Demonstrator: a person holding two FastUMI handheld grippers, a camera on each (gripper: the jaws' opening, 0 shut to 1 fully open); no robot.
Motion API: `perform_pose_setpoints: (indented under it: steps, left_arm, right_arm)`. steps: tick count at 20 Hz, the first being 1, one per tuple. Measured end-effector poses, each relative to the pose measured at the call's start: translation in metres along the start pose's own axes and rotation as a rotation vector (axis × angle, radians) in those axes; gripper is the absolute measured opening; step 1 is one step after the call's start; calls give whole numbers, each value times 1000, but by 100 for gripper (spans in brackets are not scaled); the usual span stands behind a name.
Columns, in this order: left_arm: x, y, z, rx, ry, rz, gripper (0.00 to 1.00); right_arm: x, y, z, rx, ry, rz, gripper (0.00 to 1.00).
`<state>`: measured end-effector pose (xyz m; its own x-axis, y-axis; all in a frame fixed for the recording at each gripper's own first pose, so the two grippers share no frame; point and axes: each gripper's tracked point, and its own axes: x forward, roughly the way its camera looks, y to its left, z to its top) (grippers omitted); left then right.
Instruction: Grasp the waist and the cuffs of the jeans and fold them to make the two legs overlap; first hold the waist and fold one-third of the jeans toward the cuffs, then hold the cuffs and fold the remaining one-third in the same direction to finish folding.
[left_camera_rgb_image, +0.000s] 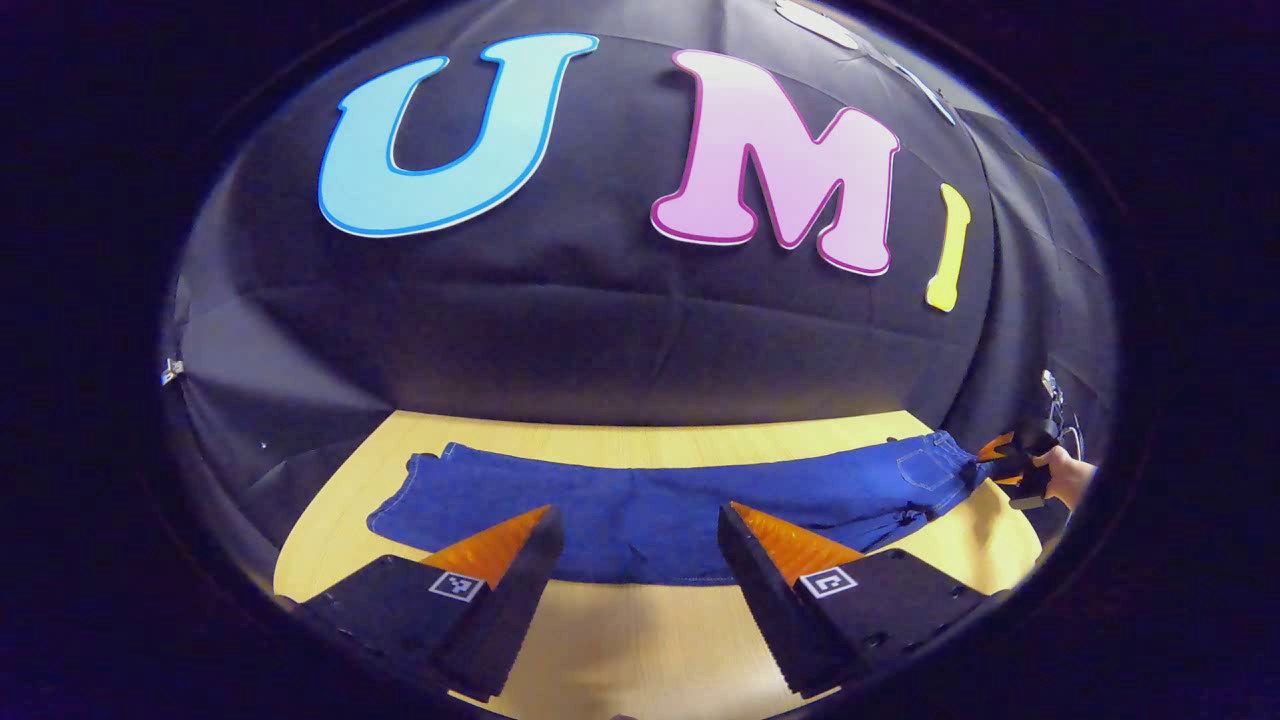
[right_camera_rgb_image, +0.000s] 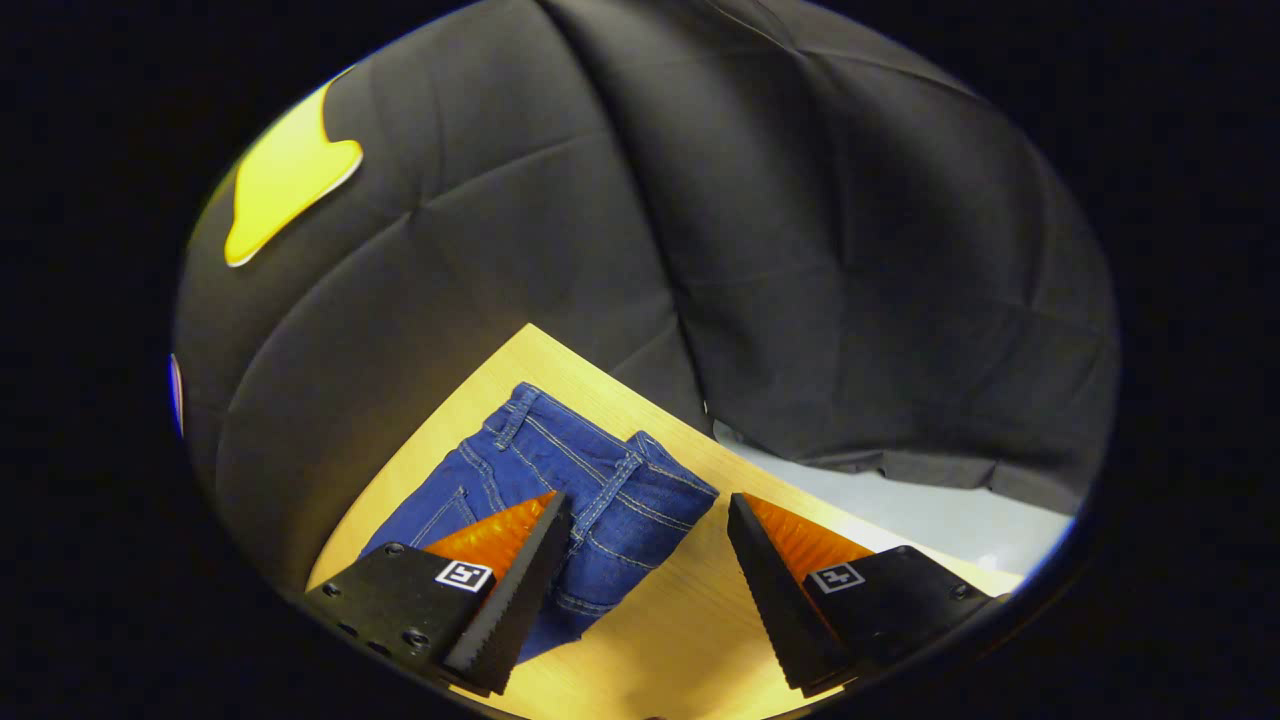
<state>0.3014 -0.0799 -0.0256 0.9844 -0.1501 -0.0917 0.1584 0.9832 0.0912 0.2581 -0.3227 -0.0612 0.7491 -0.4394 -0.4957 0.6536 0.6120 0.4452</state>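
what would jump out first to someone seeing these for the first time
The blue jeans lie stretched flat across the wooden table, bright against the dark cloth wall behind. In the left gripper view the left tool hangs open over the middle of the legs. The right tool is open at the waist end, which the right gripper view shows bunched near the table's corner.

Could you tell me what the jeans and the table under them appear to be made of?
The jeans look like blue denim, matte and fairly stiff: pale contrast stitching runs along the waistband, belt loops and a pocket. The table appears to be light wood or a wood-look laminate, smooth with a slight sheen; faint straight grain lines show, though the pictures cannot settle which.
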Motion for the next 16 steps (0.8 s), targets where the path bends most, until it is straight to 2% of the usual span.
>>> perform_pose_setpoints:
  steps: [1,2,5,7,8,10,11,12,13,14,16]
  left_arm:
    - [3,-7,-1,2,7,-15,98]
    - [5,-11,-3,10,15,-23,98]
    - [13,-20,-1,23,26,-37,98]
    - [15,-22,1,14,28,-36,98]
    - [13,-22,2,10,26,-36,98]
    - [9,-22,1,8,31,-37,98]
    - [7,-23,0,3,37,-40,98]
    - [5,-23,-2,-8,42,-43,97]
    - [5,-22,-3,-25,46,-45,96]
    - [3,-19,-7,-45,50,-39,95]
    - [0,-15,-10,-81,46,-29,96]
  right_arm:
    - [-4,-1,0,13,12,-7,98]
    - [-5,-2,12,16,-44,-14,98]
    - [-3,2,15,7,-74,-11,99]
    - [-1,-2,17,-10,-89,-15,95]
    - [-1,1,12,-9,-78,-8,74]
    - [6,7,12,15,-74,29,55]
    - [5,12,6,35,-34,58,40]
    - [8,14,8,43,-45,83,26]
    - [13,14,8,40,-52,106,29]
    - [8,15,10,20,-70,116,14]
    - [5,18,12,-23,-85,127,13]
